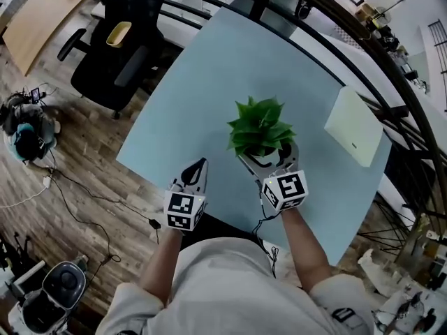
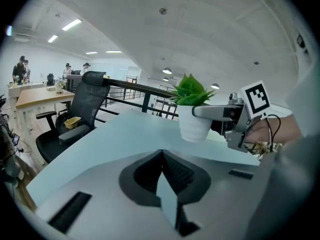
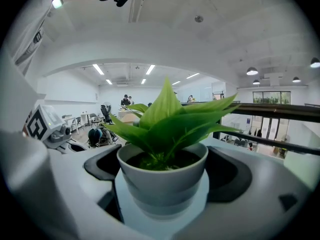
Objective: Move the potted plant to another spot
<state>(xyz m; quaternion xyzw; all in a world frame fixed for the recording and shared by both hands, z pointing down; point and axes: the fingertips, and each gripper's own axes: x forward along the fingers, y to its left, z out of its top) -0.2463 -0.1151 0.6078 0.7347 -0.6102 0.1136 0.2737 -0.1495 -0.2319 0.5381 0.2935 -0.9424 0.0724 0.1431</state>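
Right tongs (image 1: 267,159) clamped on the white pot of the potted plant (image 1: 260,125), one jaw against each side of the pot wall just under the rim. Left tongs (image 1: 200,167) with jaws together and nothing between them, held just left of the plant and apart from it, tip pointing toward the far side.

Potted plant upright on the pale blue surface (image 1: 209,75), close to its near edge and about midway along it. Cannot tell whether the pot base rests on the surface or hangs just above it. White flat box (image 1: 354,125) well apart at the far right. Black office chair (image 1: 115,47) beyond the far left corner, off the surface.

Handling, as a judgement:
- **Weight:** small pot, probably light, within reach of one pair of tongs.
- **Pot wall:** stiff and smooth, tapering downward, so likely to slide through a loose grip.
- **Leaves:** soft and springy, useless as a hold and easily bent.
- **Soil:** loose in the pot, apt to spill if tilted.

Best hold likely the present one, on opposite sides of the wall beneath the rim, where the rim acts as a stop. Advisable to carry level, set down flat, and keep clear of the white box.
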